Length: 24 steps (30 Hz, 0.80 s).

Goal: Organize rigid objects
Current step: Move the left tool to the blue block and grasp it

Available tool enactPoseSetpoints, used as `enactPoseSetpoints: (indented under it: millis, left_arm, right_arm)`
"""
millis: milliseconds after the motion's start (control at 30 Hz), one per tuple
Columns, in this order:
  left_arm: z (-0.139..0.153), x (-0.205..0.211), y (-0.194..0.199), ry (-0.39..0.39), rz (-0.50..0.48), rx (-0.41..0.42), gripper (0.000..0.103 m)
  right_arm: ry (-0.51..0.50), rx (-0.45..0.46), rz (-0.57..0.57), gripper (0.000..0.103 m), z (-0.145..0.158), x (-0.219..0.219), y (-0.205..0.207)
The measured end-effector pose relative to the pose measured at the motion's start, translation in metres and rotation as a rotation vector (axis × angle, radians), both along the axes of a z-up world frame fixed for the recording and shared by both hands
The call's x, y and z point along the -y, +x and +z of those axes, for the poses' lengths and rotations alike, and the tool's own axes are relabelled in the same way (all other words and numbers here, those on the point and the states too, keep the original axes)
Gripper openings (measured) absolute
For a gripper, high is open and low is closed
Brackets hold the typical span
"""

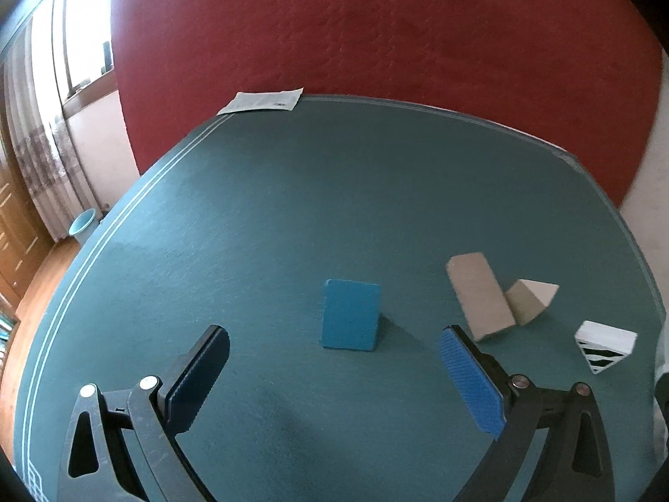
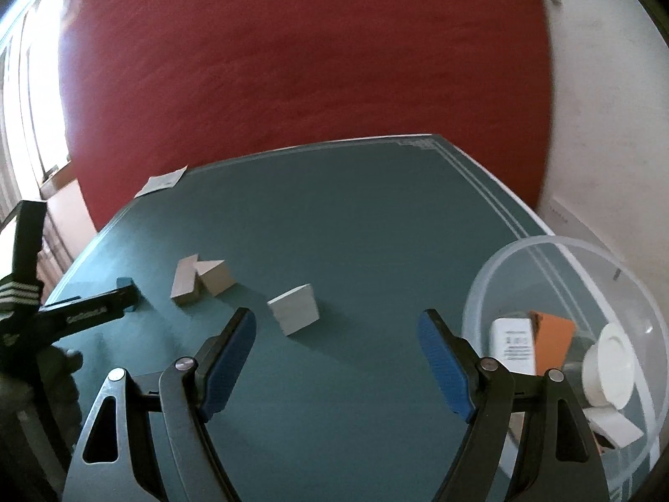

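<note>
A blue block [image 1: 351, 316] stands on the green table [image 1: 292, 192], just ahead of my left gripper [image 1: 333, 334], whose fingers are open on either side of it without touching. To the right lie a long tan block [image 1: 478, 297], a tan wedge [image 1: 531, 299] and a white striped box [image 1: 606, 345]. My right gripper [image 2: 336, 316] is open and empty, with the white box [image 2: 294, 309] just beyond its left finger. The tan blocks [image 2: 186, 278] lie farther left. The left gripper [image 2: 83, 313] hides most of the blue block [image 2: 124, 282].
A clear plastic bowl [image 2: 564, 251] at the table's right edge holds a white box [image 2: 514, 341], an orange box [image 2: 552, 343] and a white round piece [image 2: 610, 368]. A paper sheet [image 1: 261, 100] lies at the far edge. A red wall stands behind; a bin [image 1: 83, 226] is on the floor.
</note>
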<state>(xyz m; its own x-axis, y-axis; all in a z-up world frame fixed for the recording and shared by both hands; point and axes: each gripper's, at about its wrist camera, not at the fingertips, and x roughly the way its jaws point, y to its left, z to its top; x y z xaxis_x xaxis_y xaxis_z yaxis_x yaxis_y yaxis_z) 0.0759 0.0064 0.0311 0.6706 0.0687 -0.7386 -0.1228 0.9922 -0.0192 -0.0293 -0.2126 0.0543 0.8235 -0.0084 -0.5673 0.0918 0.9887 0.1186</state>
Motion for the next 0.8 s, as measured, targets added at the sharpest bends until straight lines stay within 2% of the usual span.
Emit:
enactPoseSetpoints:
  millis: [233, 300, 433, 533, 633, 700, 800]
  left_arm:
    - [-0.009, -0.014, 0.015, -0.023, 0.051, -0.036, 0.100]
    - [-0.012, -0.017, 0.024, -0.025, 0.056, -0.046, 0.090]
    - [-0.013, -0.014, 0.029, -0.021, 0.044, -0.048, 0.078]
    - [-0.012, -0.008, 0.026, -0.008, 0.017, -0.037, 0.066]
    - [-0.011, -0.004, 0.024, 0.000, -0.012, -0.023, 0.050]
    - [-0.010, -0.001, 0.022, 0.005, -0.029, -0.012, 0.036]
    - [-0.010, 0.001, 0.018, 0.009, -0.030, 0.003, 0.031]
  right_arm:
    - [0.005, -0.025, 0.031, 0.081, -0.008, -0.005, 0.005]
    - [0.008, -0.033, 0.035, 0.081, -0.010, -0.005, 0.006]
    - [0.015, -0.045, 0.046, 0.081, -0.013, -0.006, 0.007]
    - [0.025, -0.060, 0.051, 0.081, -0.015, -0.006, 0.009]
    - [0.038, -0.079, 0.055, 0.081, -0.017, -0.005, 0.013]
    - [0.046, -0.095, 0.060, 0.081, -0.019, -0.005, 0.016]
    - [0.047, -0.112, 0.068, 0.081, -0.020, -0.006, 0.021]
